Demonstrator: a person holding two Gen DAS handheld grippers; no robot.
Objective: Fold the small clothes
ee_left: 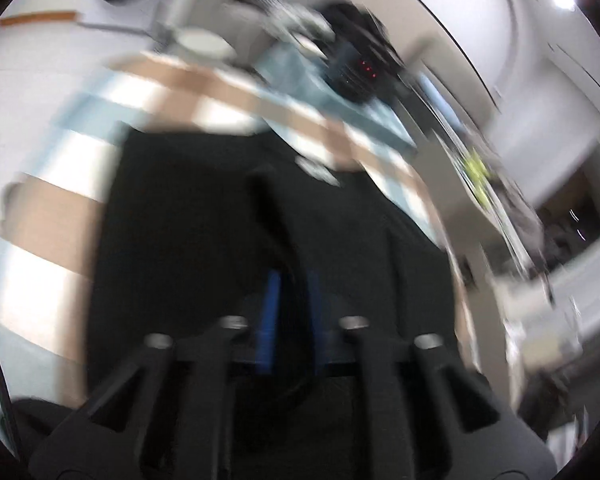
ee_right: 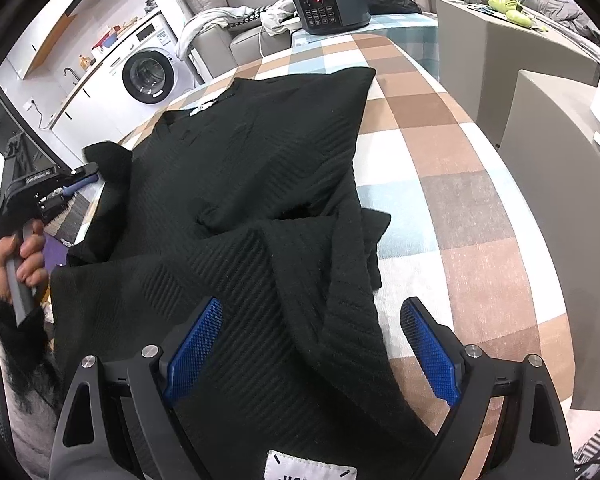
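**Black knit half-folded, one corner pinched at the table's edge**

Black ribbed knitwear — a small sweater [ee_right: 260, 168] — lies spread across the checked tablecloth [ee_right: 460, 152], its near portion already doubled over in a thick diagonal fold, presumably so the body can be squared into a neat packet. Its far-left corner hangs at the table's edge, and there the left gripper [ee_right: 85, 174] meets it. From the right wrist view the blue fingertips sit right at the bunched cloth; the left wrist view is badly smeared, but shows the blue pads [ee_left: 270, 320] narrowed with dark fabric between them. Whether they actually press on the knit I cannot tell. A hand [ee_right: 22, 256] grips the tool's handle beside the table.

The right gripper [ee_right: 312, 354] hovers over the near fold with its jaws spread wide, holding nothing — likely kept ready to pin or lift this end once the far corner is carried across. A black cooker [ee_right: 332, 0] stands well apart at the far end.
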